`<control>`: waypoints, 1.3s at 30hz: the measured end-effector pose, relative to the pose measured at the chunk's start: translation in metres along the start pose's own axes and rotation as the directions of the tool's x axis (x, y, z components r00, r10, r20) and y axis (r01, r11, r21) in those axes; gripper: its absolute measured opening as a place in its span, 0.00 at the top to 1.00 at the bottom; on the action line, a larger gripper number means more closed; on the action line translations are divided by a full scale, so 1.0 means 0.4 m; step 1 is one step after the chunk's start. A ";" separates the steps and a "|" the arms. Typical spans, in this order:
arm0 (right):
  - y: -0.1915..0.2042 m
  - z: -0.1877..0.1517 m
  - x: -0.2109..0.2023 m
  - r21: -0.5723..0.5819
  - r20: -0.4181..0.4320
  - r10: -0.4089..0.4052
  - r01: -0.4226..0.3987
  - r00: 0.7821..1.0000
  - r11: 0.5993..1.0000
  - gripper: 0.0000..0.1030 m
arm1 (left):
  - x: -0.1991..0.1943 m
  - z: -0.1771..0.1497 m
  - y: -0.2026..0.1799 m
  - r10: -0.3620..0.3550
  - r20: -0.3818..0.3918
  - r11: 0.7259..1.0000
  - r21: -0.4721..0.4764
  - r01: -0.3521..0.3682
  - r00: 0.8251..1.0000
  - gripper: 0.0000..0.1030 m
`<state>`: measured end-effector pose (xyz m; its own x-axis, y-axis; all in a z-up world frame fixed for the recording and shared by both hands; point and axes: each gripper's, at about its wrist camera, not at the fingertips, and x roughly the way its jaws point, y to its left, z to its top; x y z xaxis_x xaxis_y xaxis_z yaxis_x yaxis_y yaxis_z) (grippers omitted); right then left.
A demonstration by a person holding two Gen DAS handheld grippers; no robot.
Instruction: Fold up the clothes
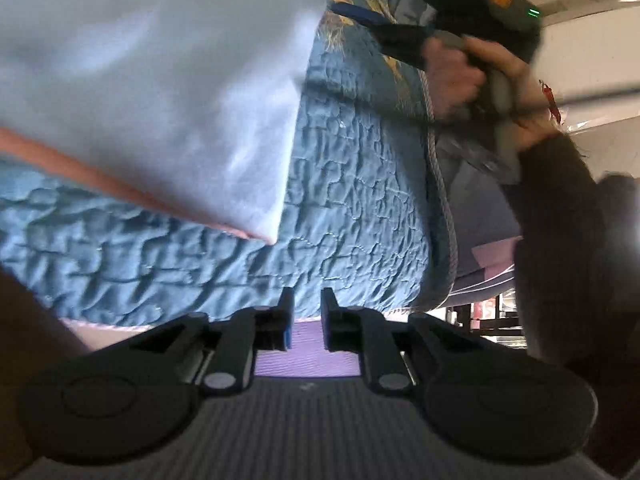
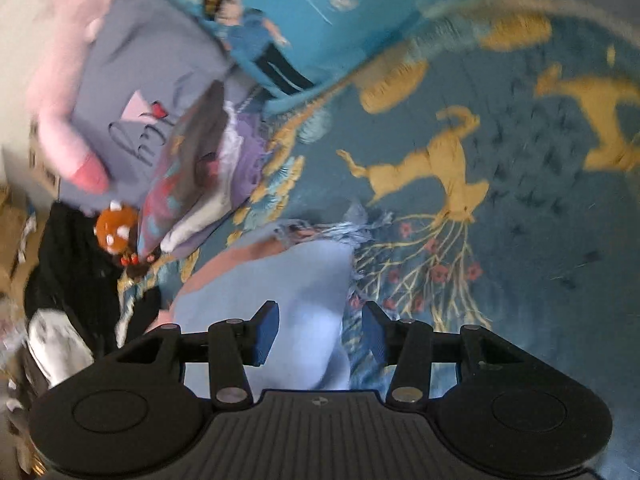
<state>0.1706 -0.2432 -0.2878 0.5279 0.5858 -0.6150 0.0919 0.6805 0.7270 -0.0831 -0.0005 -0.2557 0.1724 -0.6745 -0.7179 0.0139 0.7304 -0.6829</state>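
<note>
A pale blue-white garment (image 1: 152, 80) with a pink edge lies on the blue quilted bedspread (image 1: 340, 208), upper left in the left wrist view. My left gripper (image 1: 307, 312) is low at the bed's edge, jaws narrowly apart and empty. The right gripper (image 1: 400, 16), held in a hand, shows at the top right of that view. In the right wrist view my right gripper (image 2: 320, 332) is open above the same pale garment (image 2: 288, 280), which lies between and below its fingers, not gripped.
A pile of other clothes (image 2: 168, 128), grey, pink and patterned, lies at the left on the bedspread (image 2: 520, 200), which has yellow deer figures. A teal printed cloth (image 2: 304, 20) is at the top. Dark clothes and an orange toy (image 2: 116, 228) are at the left edge.
</note>
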 end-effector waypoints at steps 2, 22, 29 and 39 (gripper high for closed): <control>-0.015 0.006 0.034 0.052 -0.022 0.035 -0.033 0.999 0.998 0.58 | 0.001 0.010 -0.007 -0.032 0.019 0.999 -0.002 0.032 0.999 0.87; 0.211 0.132 -0.030 -0.287 0.043 -0.081 0.090 0.996 0.954 0.91 | 0.040 0.036 0.082 0.088 -0.008 0.984 -0.155 -0.088 0.996 0.98; 0.111 0.097 -0.066 -0.163 0.168 -0.059 0.087 0.984 0.983 0.77 | -0.132 0.008 0.008 0.063 0.177 0.998 0.009 -0.066 0.982 0.90; 0.093 -0.172 -0.233 -0.361 0.195 -0.036 0.106 0.980 0.926 0.71 | -0.364 0.095 0.211 0.160 0.379 0.972 -0.223 -0.078 0.911 0.60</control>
<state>0.0668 -0.2421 -0.2245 0.6788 0.4633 -0.5697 -0.1637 0.8517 0.4977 -0.0698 0.1634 -0.2037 0.5328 -0.4567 -0.7124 -0.2195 0.7384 -0.6376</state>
